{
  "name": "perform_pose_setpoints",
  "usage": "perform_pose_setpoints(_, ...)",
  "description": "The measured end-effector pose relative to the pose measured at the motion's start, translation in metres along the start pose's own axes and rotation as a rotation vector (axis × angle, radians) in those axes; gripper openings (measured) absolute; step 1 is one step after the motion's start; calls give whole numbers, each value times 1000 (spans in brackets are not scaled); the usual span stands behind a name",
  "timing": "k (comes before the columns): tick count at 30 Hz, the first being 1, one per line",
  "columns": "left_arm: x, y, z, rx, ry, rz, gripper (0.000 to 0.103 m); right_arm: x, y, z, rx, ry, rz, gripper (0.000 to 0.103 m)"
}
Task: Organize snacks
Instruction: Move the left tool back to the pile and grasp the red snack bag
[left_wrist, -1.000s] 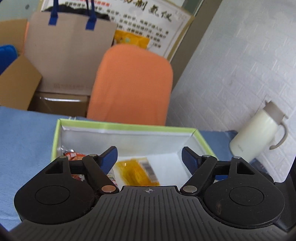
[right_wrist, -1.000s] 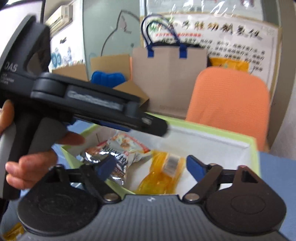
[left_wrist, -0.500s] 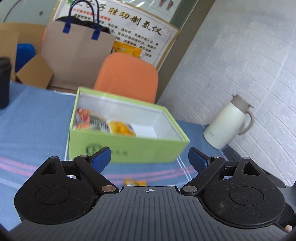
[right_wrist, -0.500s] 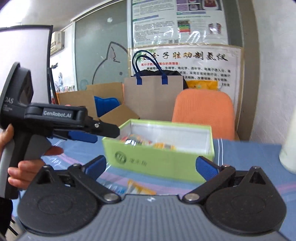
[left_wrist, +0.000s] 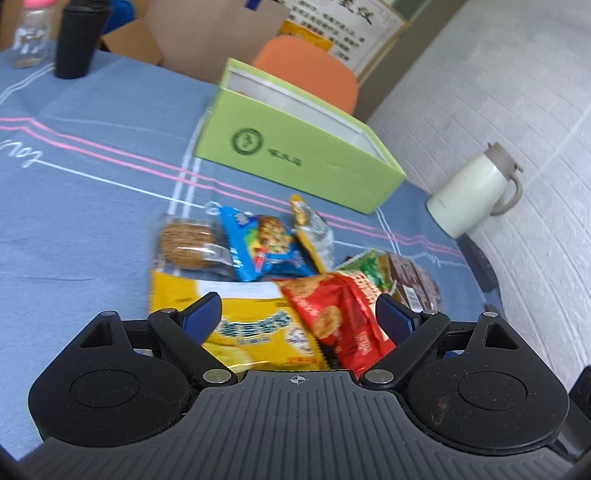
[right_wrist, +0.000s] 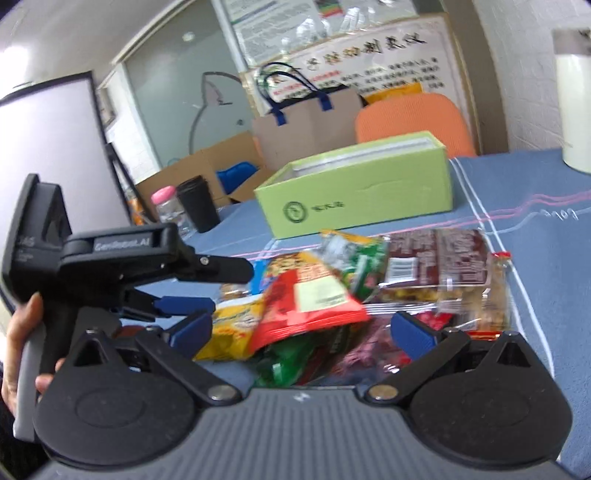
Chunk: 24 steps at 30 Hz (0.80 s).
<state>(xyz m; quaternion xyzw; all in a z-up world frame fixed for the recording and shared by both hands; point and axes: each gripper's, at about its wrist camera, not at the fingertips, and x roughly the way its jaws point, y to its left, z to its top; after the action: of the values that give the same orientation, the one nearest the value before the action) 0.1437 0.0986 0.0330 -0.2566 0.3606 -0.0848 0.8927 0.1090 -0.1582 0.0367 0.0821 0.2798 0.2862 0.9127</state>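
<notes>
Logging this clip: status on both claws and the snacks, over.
Both claws open, empty: left claw, right claw, jaws just widened. Snack pile loose on tablecloth, short of green box. Nothing between pile and box.

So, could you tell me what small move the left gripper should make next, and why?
Probably ease the left gripper down and close on the red packet. Its jaws stand open and empty, having just been opening, and the red packet lies on top of the pile between them, over the yellow bag. The green box waits open beyond the pile.
</notes>
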Motion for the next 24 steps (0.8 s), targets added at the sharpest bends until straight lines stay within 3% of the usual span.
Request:
perform_pose_setpoints(5, -18, 24, 8, -71, -52, 21, 79, 5, 28, 5, -73, 14, 51, 103)
perform_pose_setpoints(8, -18, 35, 9, -107, -48, 30, 79, 14, 43, 5, -66, 45, 168, 103)
perform_pose_setpoints(11, -22, 50, 6, -129, -43, 41, 79, 30, 67, 7, -122, 64, 192, 103)
perform_pose_setpoints(15, -29, 69, 5, -174, -50, 31, 79, 49, 85, 10, -218, 83, 71, 103)
perform_pose_setpoints(18, -36, 72, 9, -169, -54, 6, 79, 27, 81, 21, -254, 5, 47, 103)
perform_pose_setpoints(21, -36, 61, 16, -154, -41, -89, 79, 18, 62, 31, -255, -16, -72, 103)
perform_pose_setpoints(24, -20, 38, 19, -133, 27, -232, 79, 24, 34, 31, -182, 33, -153, 103)
